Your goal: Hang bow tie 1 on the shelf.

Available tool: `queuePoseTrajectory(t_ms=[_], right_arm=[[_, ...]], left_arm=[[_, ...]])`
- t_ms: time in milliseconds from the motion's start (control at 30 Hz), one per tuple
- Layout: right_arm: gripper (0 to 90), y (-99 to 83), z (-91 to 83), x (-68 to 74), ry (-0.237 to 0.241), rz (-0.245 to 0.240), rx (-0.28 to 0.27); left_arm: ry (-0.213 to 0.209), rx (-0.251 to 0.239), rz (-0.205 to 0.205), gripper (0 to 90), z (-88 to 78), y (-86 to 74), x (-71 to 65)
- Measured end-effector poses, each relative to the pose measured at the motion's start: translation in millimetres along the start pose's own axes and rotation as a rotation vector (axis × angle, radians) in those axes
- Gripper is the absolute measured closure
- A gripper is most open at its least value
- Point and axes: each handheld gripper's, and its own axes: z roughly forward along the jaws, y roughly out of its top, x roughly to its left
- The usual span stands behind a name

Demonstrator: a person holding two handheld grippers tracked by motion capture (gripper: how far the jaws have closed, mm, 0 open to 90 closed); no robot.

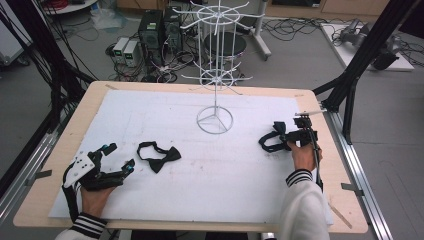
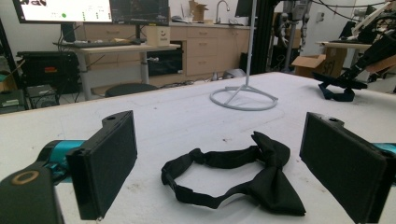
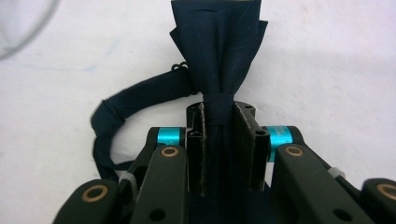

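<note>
Clamping my right gripper (image 3: 219, 144) on a dark fabric bow tie (image 3: 217, 56), right of the white wire stand (image 1: 215, 65). My left gripper (image 1: 118, 156) gapes beside another black bow tie (image 1: 159, 156), left of it, on white padding (image 1: 200, 170).

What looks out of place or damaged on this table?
Nothing looks damaged. One black fabric bow tie lies flat on the white mat; the other black bow tie is pinched, bunched at its middle, in the right tongs.
</note>
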Motion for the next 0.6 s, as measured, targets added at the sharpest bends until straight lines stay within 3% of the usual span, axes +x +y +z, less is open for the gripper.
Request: queuePoseTrajectory(t_ms=[200,433,567,600], right_arm=[[76.0,1.1,-5.8,4.1,0.062,-0.013,-0.057],[76.0,2.2,-13.0,9.5,0.135,-0.068,-0.136],[76.0,3.1,-18.4,14.9,0.189,-0.092,-0.191],[76.0,3.5,-21.3,18.3,0.221,-0.099,-0.212]], left_arm=[[0.000,0.000,0.000,11.4,0.0,0.0,0.0],[0.002,-0.002,-0.001,11.3,0.1,-0.1,-0.1],[0.002,-0.001,0.000,11.3,0.0,0.0,-0.1],[0.002,-0.002,0.000,11.4,0.1,-0.1,-0.2]])
